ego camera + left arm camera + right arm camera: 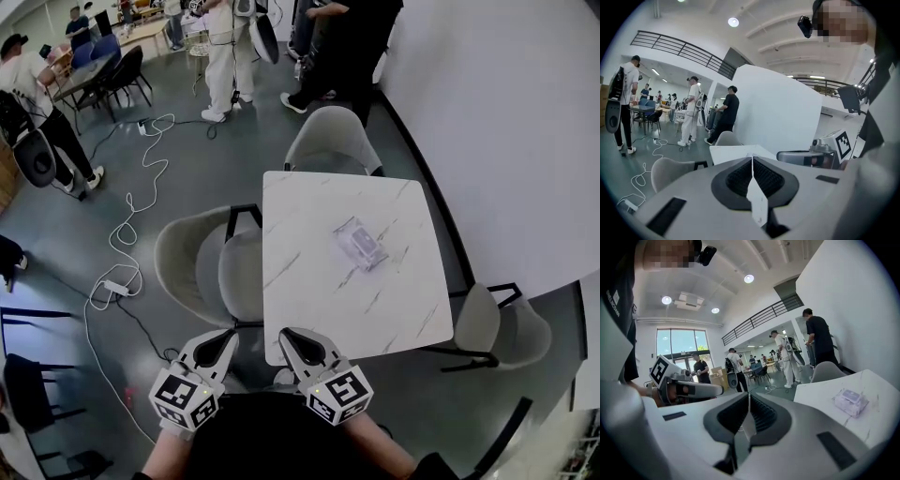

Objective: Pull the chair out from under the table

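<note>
A grey shell chair (202,267) stands at the left side of the white marble table (319,300), its seat partly tucked under the top. In the left gripper view the same chair (670,171) sits low at the left, short of the table (736,151). My left gripper (219,343) hovers near the table's front left corner, a little in front of the chair, jaws shut and empty (752,159). Close beside it, at the table's front edge, my right gripper (292,339) is shut on nothing as well (749,394). Neither gripper touches the chair.
A wrapped tissue packet (361,244) lies on the table. More grey chairs stand at the far side (333,141) and the right (502,328). A white cable with a power strip (120,286) runs over the floor at the left. A white wall (506,112) is at the right; several people stand behind.
</note>
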A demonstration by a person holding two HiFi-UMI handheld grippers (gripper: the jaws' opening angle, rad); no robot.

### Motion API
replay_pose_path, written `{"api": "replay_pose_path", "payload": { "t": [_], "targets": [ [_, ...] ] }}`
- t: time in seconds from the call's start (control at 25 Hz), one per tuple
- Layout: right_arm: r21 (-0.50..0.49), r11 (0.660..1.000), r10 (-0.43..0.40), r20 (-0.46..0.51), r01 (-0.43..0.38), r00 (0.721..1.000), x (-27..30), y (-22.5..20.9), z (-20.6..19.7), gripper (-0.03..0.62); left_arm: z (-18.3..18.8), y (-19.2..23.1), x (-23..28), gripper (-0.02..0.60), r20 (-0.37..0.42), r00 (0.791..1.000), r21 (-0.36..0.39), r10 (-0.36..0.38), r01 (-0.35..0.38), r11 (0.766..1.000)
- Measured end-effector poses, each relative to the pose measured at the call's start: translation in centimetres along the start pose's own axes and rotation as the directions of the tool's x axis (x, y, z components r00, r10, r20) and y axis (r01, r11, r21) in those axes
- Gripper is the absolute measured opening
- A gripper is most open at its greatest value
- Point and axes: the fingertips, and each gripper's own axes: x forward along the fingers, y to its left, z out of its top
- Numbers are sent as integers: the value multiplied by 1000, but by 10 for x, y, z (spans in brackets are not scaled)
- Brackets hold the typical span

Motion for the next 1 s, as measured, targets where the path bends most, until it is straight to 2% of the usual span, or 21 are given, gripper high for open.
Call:
{"api": "replay_pose_path", "payload": {
  "t": [0.2,0.52,0.76,1.0],
  "targets": [
    [-2,1000,-28,-3,28,1000,26,3,6,20,6,29,-2,6,-10,1000,9,-21,21,1000],
    [4,993,-122,-2,122,993,83,26,11,20,11,102,-20,6,-25,997,-28,-76,75,997],
    [-19,975,-224,-21,223,974,124,43,4,20,2,156,-25,8,-79,990,8,-114,115,993],
    [-26,952,-306,-55,305,950,150,60,-3,20,-8,212,-28,32,-139,983,-2,-116,117,993]
  ]
}}
